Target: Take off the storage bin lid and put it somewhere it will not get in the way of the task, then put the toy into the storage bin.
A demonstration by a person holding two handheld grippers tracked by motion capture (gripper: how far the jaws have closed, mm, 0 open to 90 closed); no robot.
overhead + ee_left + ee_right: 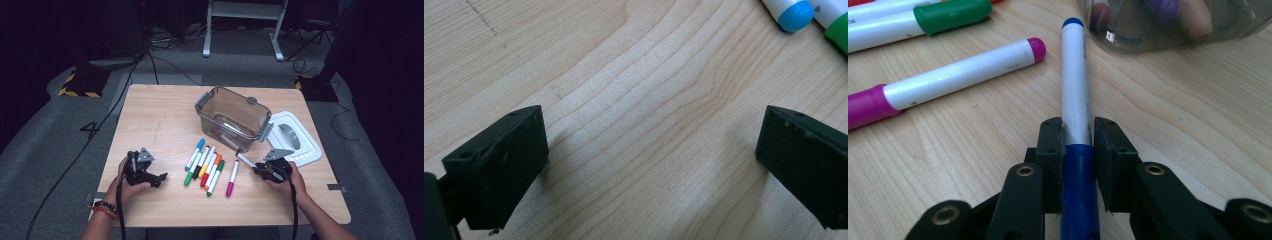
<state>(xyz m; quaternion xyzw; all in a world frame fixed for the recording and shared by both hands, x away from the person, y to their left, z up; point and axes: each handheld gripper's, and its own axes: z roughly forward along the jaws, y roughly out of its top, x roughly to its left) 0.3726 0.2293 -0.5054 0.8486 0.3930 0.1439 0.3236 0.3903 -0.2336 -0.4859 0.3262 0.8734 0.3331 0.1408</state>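
Dark-blue marker [1075, 100] clamped in right gripper [1078, 145] near desk's right edge, not yet binned; seven markers [206, 167] remain; left gripper [649, 150] gapes empty.

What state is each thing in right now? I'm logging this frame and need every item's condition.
Right gripper: shut on the dark blue marker.
Dark blue marker: capped, clamped between the jaws.
Left gripper: open, nothing between the jaws.
Clear bin: uncovered, tilted, some things inside.
White lid: off, lying flat beside the bin.
Magenta marker: capped, lying on the table.
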